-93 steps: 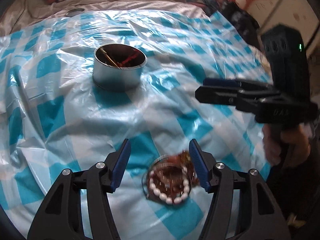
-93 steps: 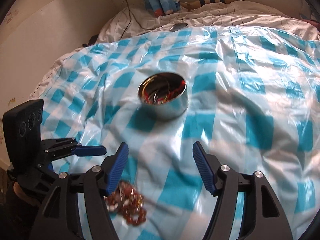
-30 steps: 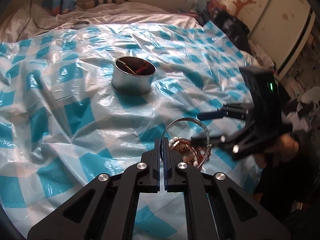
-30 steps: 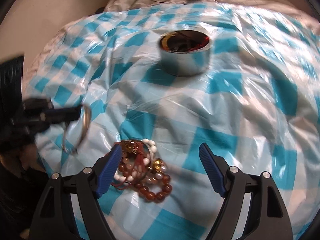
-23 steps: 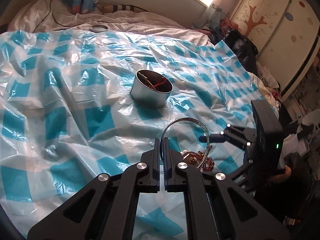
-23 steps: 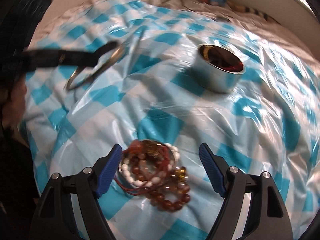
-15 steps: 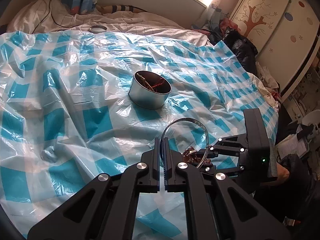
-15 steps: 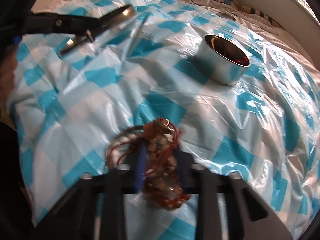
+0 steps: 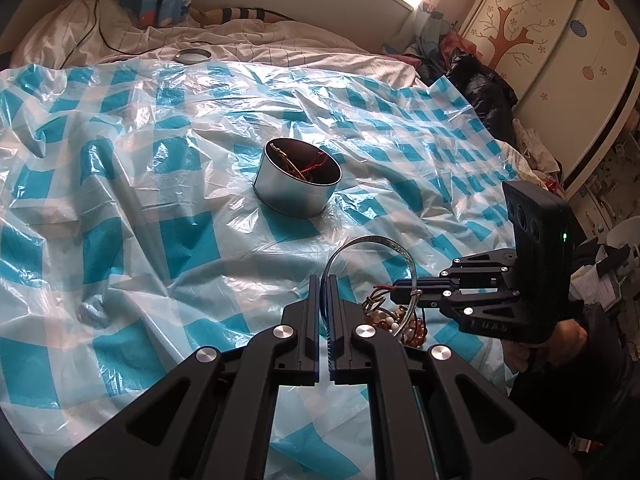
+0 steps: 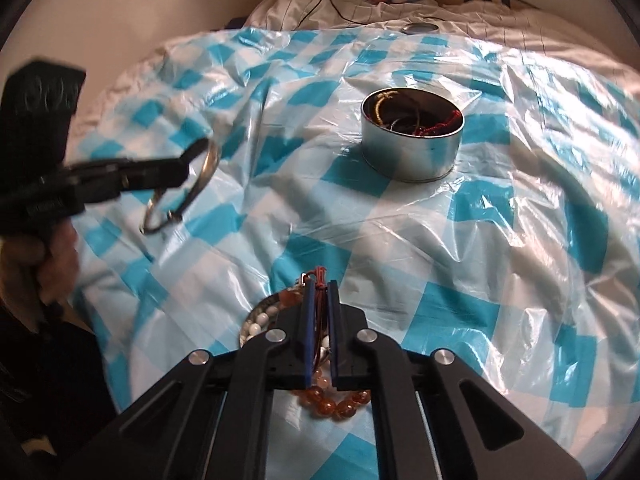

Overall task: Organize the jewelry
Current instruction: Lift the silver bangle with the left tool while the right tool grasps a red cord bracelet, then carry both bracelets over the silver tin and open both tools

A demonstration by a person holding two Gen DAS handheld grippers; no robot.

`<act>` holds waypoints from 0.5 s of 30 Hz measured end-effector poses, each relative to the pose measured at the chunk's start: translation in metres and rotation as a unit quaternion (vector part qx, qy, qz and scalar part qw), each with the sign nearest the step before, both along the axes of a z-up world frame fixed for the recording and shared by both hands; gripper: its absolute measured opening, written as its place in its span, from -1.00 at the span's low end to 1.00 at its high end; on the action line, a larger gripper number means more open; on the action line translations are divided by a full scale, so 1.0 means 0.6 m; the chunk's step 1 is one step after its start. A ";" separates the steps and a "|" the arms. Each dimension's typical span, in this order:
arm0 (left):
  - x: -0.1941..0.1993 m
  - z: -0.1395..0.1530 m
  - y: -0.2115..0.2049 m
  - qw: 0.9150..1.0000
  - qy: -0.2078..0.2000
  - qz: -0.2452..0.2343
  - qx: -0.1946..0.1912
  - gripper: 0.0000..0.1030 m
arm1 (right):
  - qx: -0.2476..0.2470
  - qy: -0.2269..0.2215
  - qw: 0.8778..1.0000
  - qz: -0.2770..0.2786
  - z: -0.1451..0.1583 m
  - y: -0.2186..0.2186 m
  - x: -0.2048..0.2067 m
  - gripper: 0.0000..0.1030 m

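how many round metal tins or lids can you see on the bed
2. An open silver tin holding jewelry stands mid-sheet on the blue checked plastic sheet. A flat round metal lid lies beyond the sheet's far edge on the white bedding. Folds may hide others.

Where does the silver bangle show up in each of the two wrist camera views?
Left wrist view: the silver bangle arches up at lower centre, clamped in the left gripper.
Right wrist view: at middle left, hanging from that same gripper.
Shared landmark: the round metal tin on the checked plastic sheet.
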State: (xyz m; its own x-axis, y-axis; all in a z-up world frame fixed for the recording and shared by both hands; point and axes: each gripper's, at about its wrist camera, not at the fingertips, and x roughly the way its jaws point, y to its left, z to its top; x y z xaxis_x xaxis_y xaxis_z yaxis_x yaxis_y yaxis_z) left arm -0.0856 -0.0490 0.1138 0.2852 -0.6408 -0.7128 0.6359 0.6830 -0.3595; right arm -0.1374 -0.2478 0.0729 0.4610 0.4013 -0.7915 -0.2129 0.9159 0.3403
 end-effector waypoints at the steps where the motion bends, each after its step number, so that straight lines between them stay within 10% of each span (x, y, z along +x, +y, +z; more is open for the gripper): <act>1: 0.000 0.001 0.001 1.000 0.000 0.001 -0.001 -0.95 | 0.012 -0.001 1.000 -0.004 0.003 -0.005 0.002 -0.88; 15: 0.012 0.009 -0.019 1.000 -0.007 0.006 -0.005 -0.95 | 0.162 -0.064 0.981 -0.084 0.089 -0.109 0.010 -0.89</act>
State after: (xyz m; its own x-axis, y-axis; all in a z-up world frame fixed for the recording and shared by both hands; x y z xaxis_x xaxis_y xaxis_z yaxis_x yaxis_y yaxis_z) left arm -0.0783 -0.0604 0.1194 0.3026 -0.6448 -0.7020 0.6327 0.6867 -0.3580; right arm -0.1314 -0.3131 0.1262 0.6292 0.5332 -0.5656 -0.1290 0.7892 0.6004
